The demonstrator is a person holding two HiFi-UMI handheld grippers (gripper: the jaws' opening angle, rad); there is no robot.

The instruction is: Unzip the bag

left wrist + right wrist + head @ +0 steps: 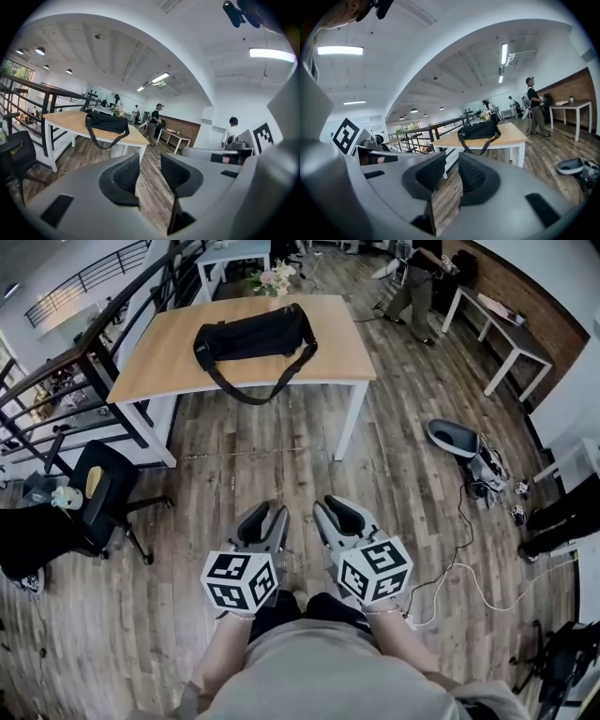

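Closest to me in the head view are my two claws, held side by side above the wooden floor (281, 465): the left gripper (264, 517) and the right gripper (341, 516) both point ahead, each with its jaws apart and nothing between them. Well ahead stands the table (169, 357), and the black bag (253, 334) lies on its top toward the far side, its strap (251, 395) looping over the near edge; an office chair (98, 488) sits off to my left and a cable (459, 563) trails over the boards on my right. From the left gripper view, the left gripper (150, 164) gapes wide on bare floor, with the bag (107, 123) small and distant on the table (70, 121). From the right gripper view, the right gripper (451, 169) stands parted more narrowly — also empty — and the bag (480, 130) rests on the table (513, 136) far beyond its tips. I cannot make out the zip pull from here. My worry is the approach and the first pull: I might catch the hanging strap and drag the bag off the edge, or tug the zip with one claw while the other fails to pin the soft fabric — then the whole bag would slide instead of opening.
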